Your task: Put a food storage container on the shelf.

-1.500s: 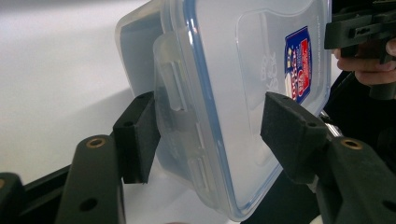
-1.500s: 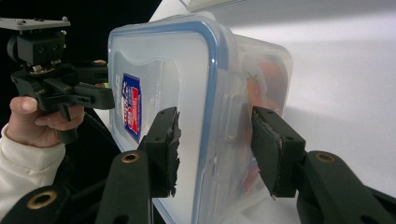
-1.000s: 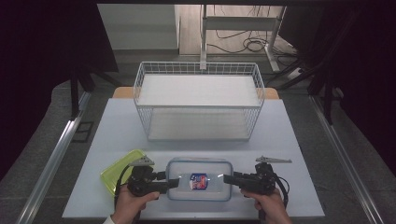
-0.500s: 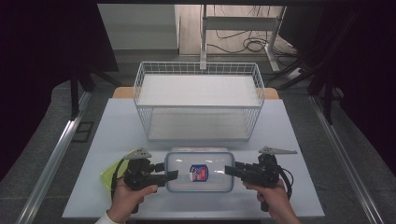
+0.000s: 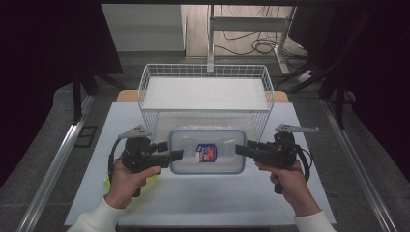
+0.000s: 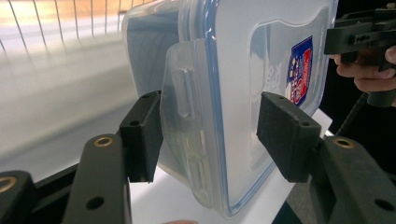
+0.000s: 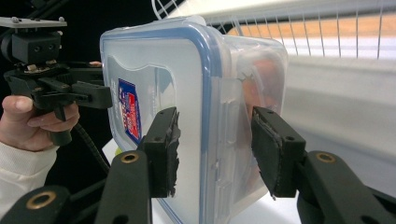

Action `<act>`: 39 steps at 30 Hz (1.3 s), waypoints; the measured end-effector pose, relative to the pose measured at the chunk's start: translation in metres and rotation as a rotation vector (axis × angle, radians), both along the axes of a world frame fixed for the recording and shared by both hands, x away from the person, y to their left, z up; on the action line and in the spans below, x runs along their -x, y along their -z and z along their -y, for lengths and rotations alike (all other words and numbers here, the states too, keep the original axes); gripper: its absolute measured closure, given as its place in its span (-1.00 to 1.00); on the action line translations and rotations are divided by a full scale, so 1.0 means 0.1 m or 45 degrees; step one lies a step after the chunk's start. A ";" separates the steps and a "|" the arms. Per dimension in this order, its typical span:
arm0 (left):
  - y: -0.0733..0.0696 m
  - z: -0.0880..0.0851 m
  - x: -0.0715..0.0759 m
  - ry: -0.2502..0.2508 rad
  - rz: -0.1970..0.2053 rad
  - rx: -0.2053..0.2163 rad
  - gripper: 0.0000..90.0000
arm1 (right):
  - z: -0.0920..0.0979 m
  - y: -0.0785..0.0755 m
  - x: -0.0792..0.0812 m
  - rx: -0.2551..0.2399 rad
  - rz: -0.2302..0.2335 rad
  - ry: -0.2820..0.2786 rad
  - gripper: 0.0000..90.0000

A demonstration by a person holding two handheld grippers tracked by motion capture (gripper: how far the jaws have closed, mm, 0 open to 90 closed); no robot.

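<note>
Item: clear plastic food container (image 5: pixel 207 151) | lid: translucent, blue seal rim, side latch flaps, red-and-blue label at centre | state: closed | pose: level, lid up, raised off the table | place: near-centre, just in front of the wire basket (image 5: pixel 205 94)

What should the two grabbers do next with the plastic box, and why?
Probably carry it forward over the wire basket. The left gripper and right gripper clamp the ends of the lidded box, which is lifted just in front of the basket.
</note>
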State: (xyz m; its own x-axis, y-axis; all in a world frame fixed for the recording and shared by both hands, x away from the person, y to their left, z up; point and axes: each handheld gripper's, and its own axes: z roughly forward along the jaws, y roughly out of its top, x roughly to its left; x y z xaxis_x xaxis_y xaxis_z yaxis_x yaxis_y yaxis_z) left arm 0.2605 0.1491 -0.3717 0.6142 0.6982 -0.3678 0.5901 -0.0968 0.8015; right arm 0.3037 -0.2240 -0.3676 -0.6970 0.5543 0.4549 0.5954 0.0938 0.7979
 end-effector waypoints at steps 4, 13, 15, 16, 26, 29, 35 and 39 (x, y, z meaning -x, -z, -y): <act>-0.12 -0.02 -0.10 -0.006 0.016 -0.002 -0.06 | -0.02 -0.13 -0.10 -0.005 0.020 0.000 0.18; -0.32 -0.09 -0.32 -0.011 0.024 0.018 -0.06 | -0.10 -0.37 -0.30 0.008 0.061 0.002 0.18; -0.35 -0.09 -0.37 -0.010 0.025 0.019 -0.06 | -0.11 -0.41 -0.35 0.012 0.064 0.001 0.18; -0.36 -0.09 -0.39 -0.009 0.024 0.019 -0.06 | -0.11 -0.42 -0.37 0.015 0.064 0.000 0.17; -0.58 -0.11 -0.69 -0.003 0.036 0.017 -0.06 | -0.11 -0.63 -0.63 0.005 0.072 0.012 0.17; -0.63 -0.13 -0.83 0.005 0.024 0.013 -0.06 | -0.14 -0.70 -0.77 0.014 0.064 0.013 0.17; -0.69 -0.18 -1.09 0.011 -0.003 0.021 -0.05 | -0.17 -0.76 -1.02 0.016 0.039 0.013 0.17; -0.71 -0.20 -1.23 0.012 -0.025 0.019 -0.05 | -0.19 -0.77 -1.16 0.010 0.011 0.017 0.17</act>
State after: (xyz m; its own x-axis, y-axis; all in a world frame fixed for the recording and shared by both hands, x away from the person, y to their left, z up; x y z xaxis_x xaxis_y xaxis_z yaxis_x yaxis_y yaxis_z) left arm 0.3835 0.1691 -0.3011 0.6132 0.6868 -0.3902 0.6049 -0.0906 0.7911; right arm 0.4198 -0.2048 -0.2903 -0.6936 0.5670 0.4443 0.5895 0.0924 0.8024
